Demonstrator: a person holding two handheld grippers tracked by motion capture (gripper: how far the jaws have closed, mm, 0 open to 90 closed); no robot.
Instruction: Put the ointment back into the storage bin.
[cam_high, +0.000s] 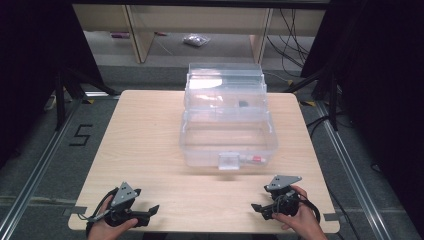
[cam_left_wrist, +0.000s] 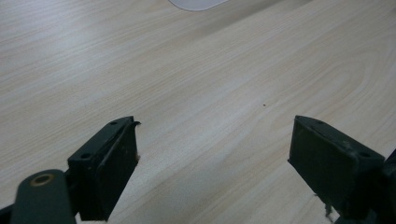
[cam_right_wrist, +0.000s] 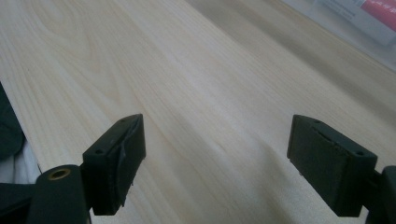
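Note:
A clear plastic storage box (cam_high: 227, 125) with a latch (cam_high: 229, 160) on its front stands on the light wooden table (cam_high: 145, 145), at its middle and far half. A small dark item (cam_high: 243, 103) shows through its upper part. My left gripper (cam_high: 150, 212) rests at the near left of the table, held by a hand, jaws wide apart and empty (cam_left_wrist: 212, 154). My right gripper (cam_high: 260, 209) rests at the near right, also held by a hand, open with nothing between its jaws (cam_right_wrist: 217, 158). Both point inward toward each other.
A red-and-white label (cam_high: 257, 159) sits at the box's front lower right, its corner showing as red (cam_right_wrist: 380, 9) in the right gripper view. Bare table lies between the grippers and the box. Beyond the table are shelving legs, cables and a floor mark "5" (cam_high: 80, 135).

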